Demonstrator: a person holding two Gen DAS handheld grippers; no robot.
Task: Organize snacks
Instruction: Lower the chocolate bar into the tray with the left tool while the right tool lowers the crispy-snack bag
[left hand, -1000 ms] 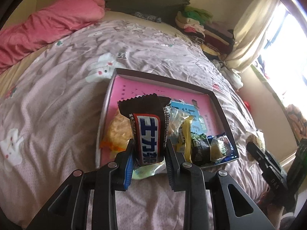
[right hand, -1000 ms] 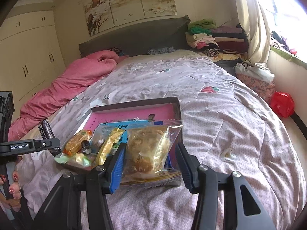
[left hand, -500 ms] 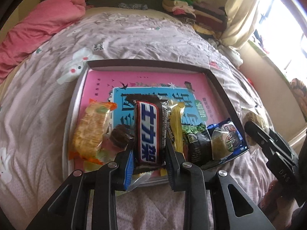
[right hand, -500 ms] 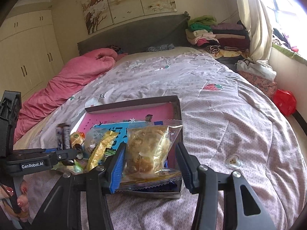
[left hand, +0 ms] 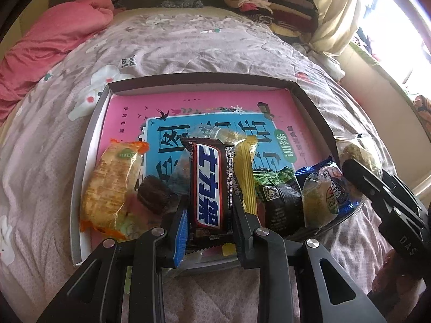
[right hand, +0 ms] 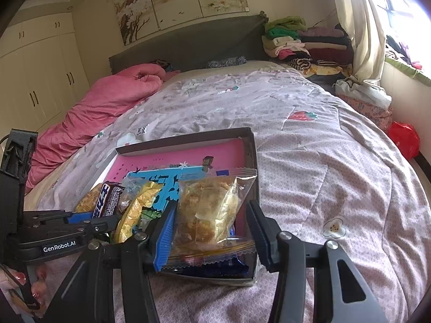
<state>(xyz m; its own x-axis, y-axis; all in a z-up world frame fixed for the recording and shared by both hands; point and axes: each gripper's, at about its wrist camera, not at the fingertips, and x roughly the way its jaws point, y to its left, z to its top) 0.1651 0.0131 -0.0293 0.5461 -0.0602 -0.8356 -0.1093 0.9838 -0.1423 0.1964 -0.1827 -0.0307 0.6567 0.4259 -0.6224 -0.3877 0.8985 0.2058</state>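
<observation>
1. Brown wrapper with blue and white lettering: a chocolate bar (left hand: 207, 185) sits upright between the left gripper's (left hand: 208, 226) two pads, which are clamped against its sides, so this tool is closed on the bar.
2. That bar hangs over the near part of a shallow cardboard box (left hand: 86, 145) resting on the bed's floral quilt (left hand: 188, 43); its floor is covered by a pink and blue printed sheet (left hand: 204, 107).
3. Left of the bar inside the box lie an orange-edged packet of biscuits (left hand: 113, 185) and a small dark round cake (left hand: 155, 193) in clear wrap.
4. Just right of the bar a yellow packet (left hand: 245, 169) stands beside it, then a dark green pea snack pack (left hand: 280, 196) and a blue-rimmed pack (left hand: 326, 191) near the box's right wall.
5. From the right wrist view, the right gripper (right hand: 210, 231) holds a clear bag of crumbly golden pastry (right hand: 210, 210) between its fingers; the left blue pad presses the bag's edge, and the bag stays up off the box, so it is gripped.
6. This pastry bag is over the box's near right corner (right hand: 253, 161).
7. A hand with red nails (right hand: 18, 288) grips the left tool's handle at the lower left.
8. Pink bedding (right hand: 107, 110) is bunched at the bed's far left, and folded clothes (right hand: 304, 45) are stacked by the headboard.
</observation>
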